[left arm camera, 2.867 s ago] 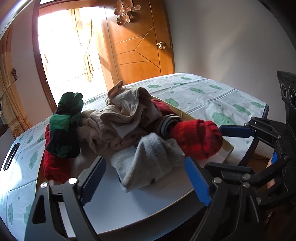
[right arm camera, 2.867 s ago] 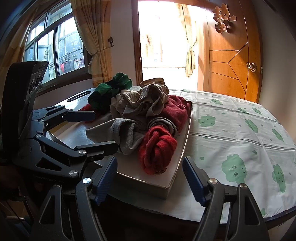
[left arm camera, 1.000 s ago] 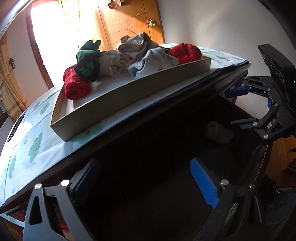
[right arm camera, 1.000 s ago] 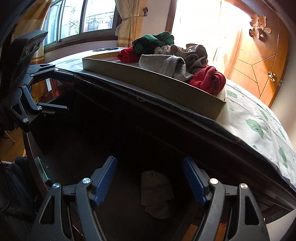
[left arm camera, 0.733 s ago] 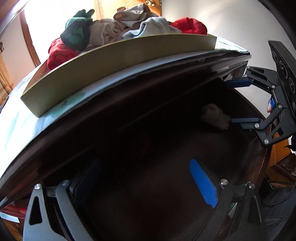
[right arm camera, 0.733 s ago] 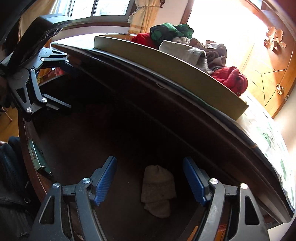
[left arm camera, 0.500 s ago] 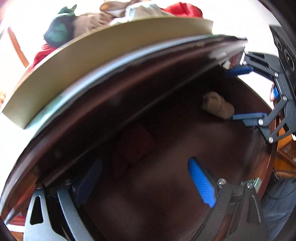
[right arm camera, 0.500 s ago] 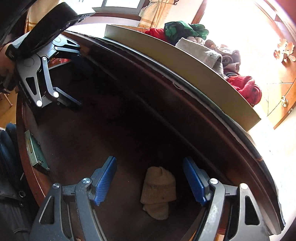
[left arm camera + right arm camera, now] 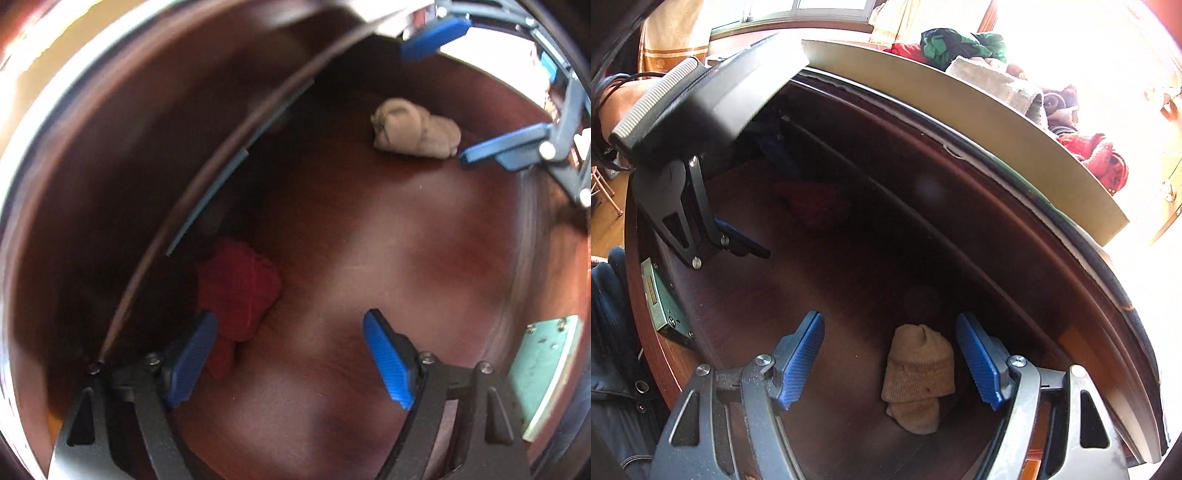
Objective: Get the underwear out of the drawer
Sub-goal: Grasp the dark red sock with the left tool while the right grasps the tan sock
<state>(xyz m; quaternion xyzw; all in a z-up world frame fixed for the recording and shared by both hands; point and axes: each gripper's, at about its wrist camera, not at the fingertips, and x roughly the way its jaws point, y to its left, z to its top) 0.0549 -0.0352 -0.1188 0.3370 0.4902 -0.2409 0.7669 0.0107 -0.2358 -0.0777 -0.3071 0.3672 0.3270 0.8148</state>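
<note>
Underwear: the tan bundle (image 9: 918,373) lies on the drawer floor (image 9: 827,295), long axis 12-to-6, toward 1 o'clock between the right gripper (image 9: 890,363)'s spread, empty fingers; the left gripper (image 9: 291,360), likewise spread, probably nears the red bundle (image 9: 238,291).

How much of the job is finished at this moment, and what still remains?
Done: a pile of garments sits in the tray on top. In hand: nothing; the open right claw brackets the beige piece, the open left claw nears the red piece. Left: both pieces lie in the drawer.
</note>
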